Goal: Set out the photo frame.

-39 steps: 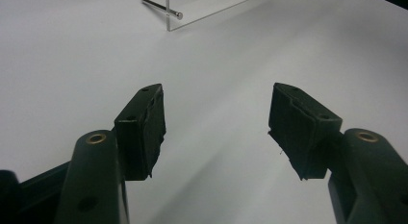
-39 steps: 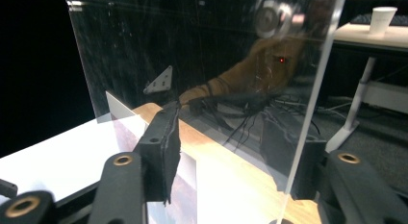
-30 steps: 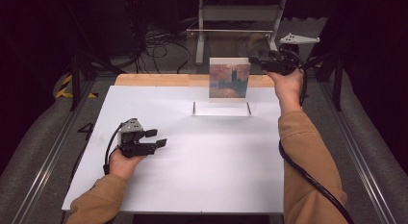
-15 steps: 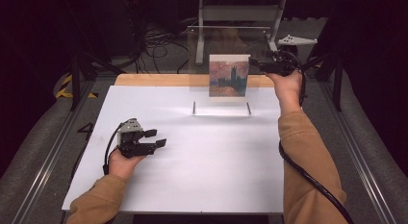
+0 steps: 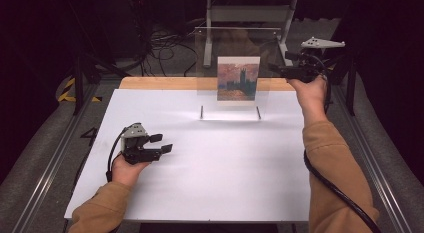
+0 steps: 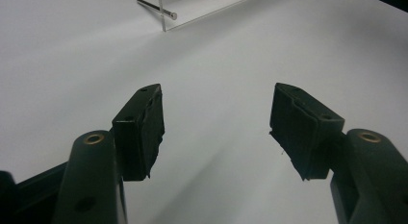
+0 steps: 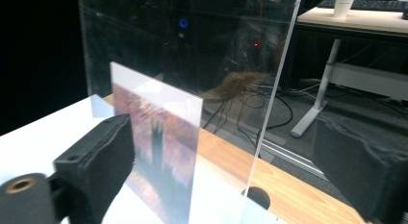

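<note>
The clear frame (image 5: 235,68) stood upright at the upper middle of the high view, on the far part of the white table (image 5: 210,183). It served as the holder here: a print (image 5: 238,78) of a reddish sky over dark towers sat in it, upright and facing the person. Two metal pins (image 5: 201,112) stuck out at the frame's foot, one at each side.

The right gripper (image 5: 281,70) hung at the upper right of the high view, just beside the frame's right edge. Its jaws had just been opening. In the right gripper view, the clear pane's edge (image 7: 272,118) ran up between the jaws, with a gap between each pad and the pane, so nothing was held. The print (image 7: 161,152) showed at lower left of that view, near the left jaw.

The left gripper (image 5: 161,144) lay at the lower left of the high view, low over the table, well apart from the frame. In the left gripper view its jaws stood wide with nothing but bare table between them; one pin (image 6: 156,7) and the frame's lower corner showed at the top of that view.

A wooden strip (image 5: 165,83) ran along the table's far edge behind the frame.
</note>
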Action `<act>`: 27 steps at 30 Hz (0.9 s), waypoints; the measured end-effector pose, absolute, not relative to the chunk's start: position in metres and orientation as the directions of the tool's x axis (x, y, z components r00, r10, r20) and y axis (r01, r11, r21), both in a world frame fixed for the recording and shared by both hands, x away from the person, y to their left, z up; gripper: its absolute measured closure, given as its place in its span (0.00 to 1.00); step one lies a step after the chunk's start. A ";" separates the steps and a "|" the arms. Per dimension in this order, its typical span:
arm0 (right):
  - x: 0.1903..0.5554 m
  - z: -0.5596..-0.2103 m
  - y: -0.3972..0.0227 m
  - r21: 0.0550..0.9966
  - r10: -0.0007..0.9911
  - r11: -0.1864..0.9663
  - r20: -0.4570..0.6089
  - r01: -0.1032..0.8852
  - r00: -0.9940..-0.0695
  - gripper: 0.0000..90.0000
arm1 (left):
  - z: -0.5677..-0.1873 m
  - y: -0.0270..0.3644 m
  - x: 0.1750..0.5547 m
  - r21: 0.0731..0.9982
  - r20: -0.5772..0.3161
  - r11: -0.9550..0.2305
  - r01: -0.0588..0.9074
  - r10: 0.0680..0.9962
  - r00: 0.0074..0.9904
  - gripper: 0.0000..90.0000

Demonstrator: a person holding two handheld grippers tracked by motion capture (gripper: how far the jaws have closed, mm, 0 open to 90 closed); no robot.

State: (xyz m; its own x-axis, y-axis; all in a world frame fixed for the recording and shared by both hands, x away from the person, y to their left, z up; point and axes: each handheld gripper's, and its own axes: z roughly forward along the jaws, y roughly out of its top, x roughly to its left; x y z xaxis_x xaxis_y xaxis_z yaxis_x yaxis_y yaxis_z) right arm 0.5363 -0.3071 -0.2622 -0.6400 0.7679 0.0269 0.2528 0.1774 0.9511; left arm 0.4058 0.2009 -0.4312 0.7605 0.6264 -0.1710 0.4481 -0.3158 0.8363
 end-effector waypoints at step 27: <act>0.419 -0.268 -0.342 0.948 0.612 0.267 -0.029 0.173 -0.790 0.00 | -0.411 0.207 0.376 0.856 -0.160 -0.312 0.411 0.597 0.786 0.32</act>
State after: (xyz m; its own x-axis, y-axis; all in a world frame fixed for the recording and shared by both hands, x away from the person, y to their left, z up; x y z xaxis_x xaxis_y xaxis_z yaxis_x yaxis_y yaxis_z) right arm 0.4194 -0.3423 -0.2677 -0.7902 0.6121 -0.0287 0.1726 0.2673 0.9480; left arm 0.3759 0.2069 -0.4110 0.7862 0.5969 -0.1597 0.4111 -0.3123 0.8565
